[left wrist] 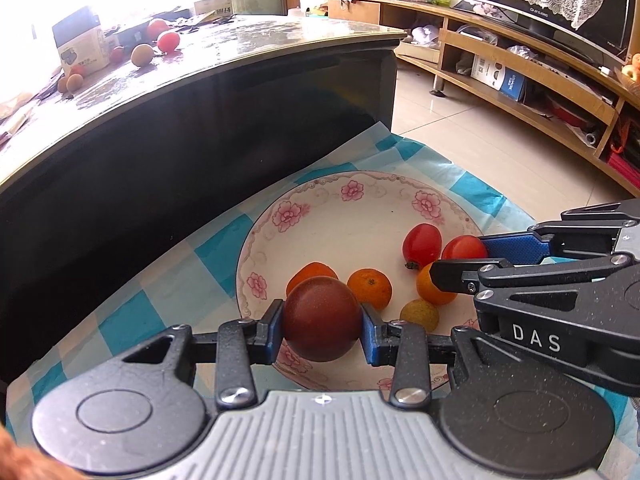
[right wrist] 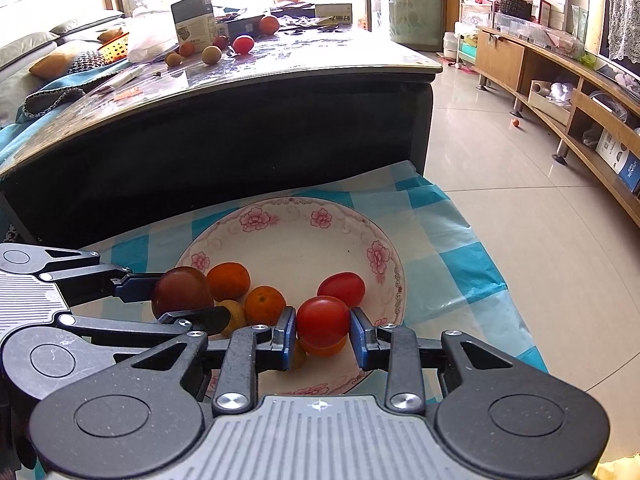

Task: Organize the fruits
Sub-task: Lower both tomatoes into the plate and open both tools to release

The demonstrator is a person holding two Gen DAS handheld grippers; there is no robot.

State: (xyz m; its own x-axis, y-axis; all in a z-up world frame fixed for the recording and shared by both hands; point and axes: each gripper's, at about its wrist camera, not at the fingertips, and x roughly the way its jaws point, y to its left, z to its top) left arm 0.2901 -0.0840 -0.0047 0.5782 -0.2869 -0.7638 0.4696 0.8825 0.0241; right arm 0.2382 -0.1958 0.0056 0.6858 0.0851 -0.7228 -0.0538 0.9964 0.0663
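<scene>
- Left wrist view: left tongs are clamped on a dark reddish-brown round fruit, blue pads pressing on both sides at its widest part, which looks like a grip that won't let it roll out. It hangs over the near rim of the floral plate, so I'd guess it's about to be dropped in with the rest.
- Right wrist view: right tongs are closed around a red cherry tomato, pads at its sides. It sits just above a small orange fruit, low over the plate. Can't tell if it's touching that one.
- Both tongs come in from opposite sides, so they don't bump each other. Seems deliberate, but that's my read.
- Already on the plate: another red tomato, a few small oranges and a yellowish-green fruit, all bunched in the near half where the dish dips.
- The plate rests on a blue-and-white checked cloth, right beside a dark counter.
- Up on the counter, well apart from the plate, more fruit is waiting next to a cardboard box. So I'd say the job is partway done.
</scene>
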